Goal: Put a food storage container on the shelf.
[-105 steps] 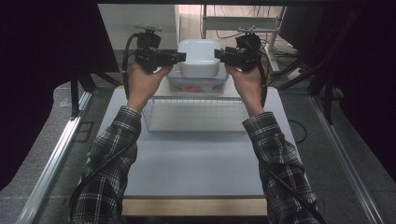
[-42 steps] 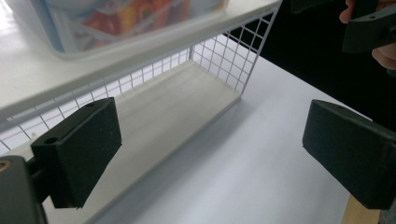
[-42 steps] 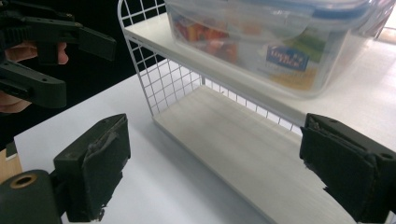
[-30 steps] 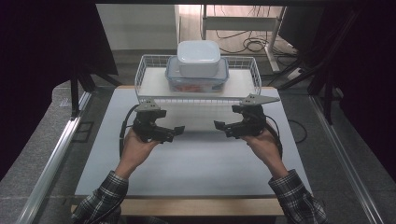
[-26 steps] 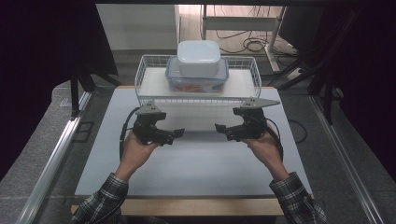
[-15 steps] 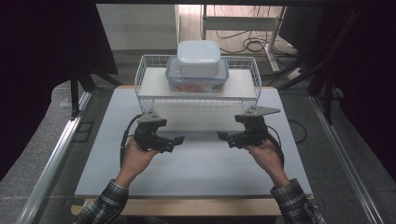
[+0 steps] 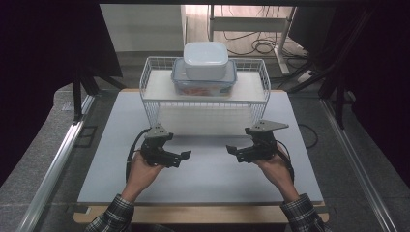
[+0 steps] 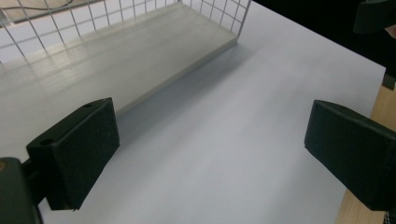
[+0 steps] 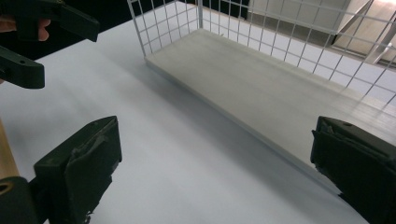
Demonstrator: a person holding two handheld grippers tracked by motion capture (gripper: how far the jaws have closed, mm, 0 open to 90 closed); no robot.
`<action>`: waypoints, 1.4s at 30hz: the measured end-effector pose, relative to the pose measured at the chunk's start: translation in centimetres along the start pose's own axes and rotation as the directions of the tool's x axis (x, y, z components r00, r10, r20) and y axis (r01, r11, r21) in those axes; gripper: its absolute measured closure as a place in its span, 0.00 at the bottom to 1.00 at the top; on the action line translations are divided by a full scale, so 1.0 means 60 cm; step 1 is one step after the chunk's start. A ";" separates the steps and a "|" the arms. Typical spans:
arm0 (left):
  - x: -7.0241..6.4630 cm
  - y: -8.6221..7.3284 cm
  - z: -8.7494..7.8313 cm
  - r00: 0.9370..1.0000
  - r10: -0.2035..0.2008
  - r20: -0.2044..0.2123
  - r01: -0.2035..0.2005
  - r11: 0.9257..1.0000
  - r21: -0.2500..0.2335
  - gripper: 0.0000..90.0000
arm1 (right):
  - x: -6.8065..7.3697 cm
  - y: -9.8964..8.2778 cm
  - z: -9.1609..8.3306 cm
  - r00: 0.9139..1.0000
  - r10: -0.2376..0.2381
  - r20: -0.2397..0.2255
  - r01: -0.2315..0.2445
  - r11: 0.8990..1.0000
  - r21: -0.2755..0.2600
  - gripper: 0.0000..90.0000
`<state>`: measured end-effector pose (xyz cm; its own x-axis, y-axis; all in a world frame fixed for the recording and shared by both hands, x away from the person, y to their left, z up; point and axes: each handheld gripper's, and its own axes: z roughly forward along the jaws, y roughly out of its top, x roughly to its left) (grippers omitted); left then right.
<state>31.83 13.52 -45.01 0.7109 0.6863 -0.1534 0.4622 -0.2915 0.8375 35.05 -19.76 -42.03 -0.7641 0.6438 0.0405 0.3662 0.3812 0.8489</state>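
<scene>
My left gripper (image 7: 181, 158) and right gripper (image 7: 233, 153) hover low over the white table top (image 7: 208, 183), jaws pointing at each other across a gap. Both are open and hold nothing. In the left gripper view its pads (image 8: 74, 149) stand wide apart over bare white surface, and so do the pads (image 9: 79, 168) in the right gripper view. Behind them stands a white wire rack (image 7: 205, 104). On its top shelf sits a clear container with a blue rim (image 7: 204, 83), and a white lidded box (image 7: 205, 59) is stacked on that.
The rack's lower board (image 8: 140, 60) lies just ahead of both grippers. The table's wooden front edge (image 7: 203, 212) runs near the person's plaid sleeves. Metal rails (image 7: 53, 164) flank the table; cables (image 7: 251, 43) lie on the floor behind it.
Both grippers left the stacked containers at the rack and drew back toward the person. Over the last second they slid a little nearer the front edge, still open.
</scene>
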 end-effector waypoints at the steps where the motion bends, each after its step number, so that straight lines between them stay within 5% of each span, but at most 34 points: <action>1: -0.001 -0.003 0.001 1.000 0.001 -0.003 -0.001 1.000 0.002 0.03 | 0.000 -0.003 0.000 1.000 -0.002 0.001 0.002 1.000 0.003 0.02; 28: -0.016 -0.068 -0.014 1.000 -0.021 -0.017 0.021 1.000 0.016 0.03 | 0.005 -0.072 -0.018 1.000 0.008 0.009 -0.008 0.999 0.043 0.02; 42: -0.012 -0.103 -0.034 0.997 -0.026 -0.067 0.028 0.999 0.026 0.02 | 0.000 -0.104 -0.044 0.999 0.011 0.033 -0.012 0.999 0.047 0.01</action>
<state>27.41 16.18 -49.01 0.6614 0.7370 -0.1395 0.4952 -0.2893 0.8192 31.38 -23.89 -45.98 -0.7421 0.6695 0.0318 0.3997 0.4039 0.8228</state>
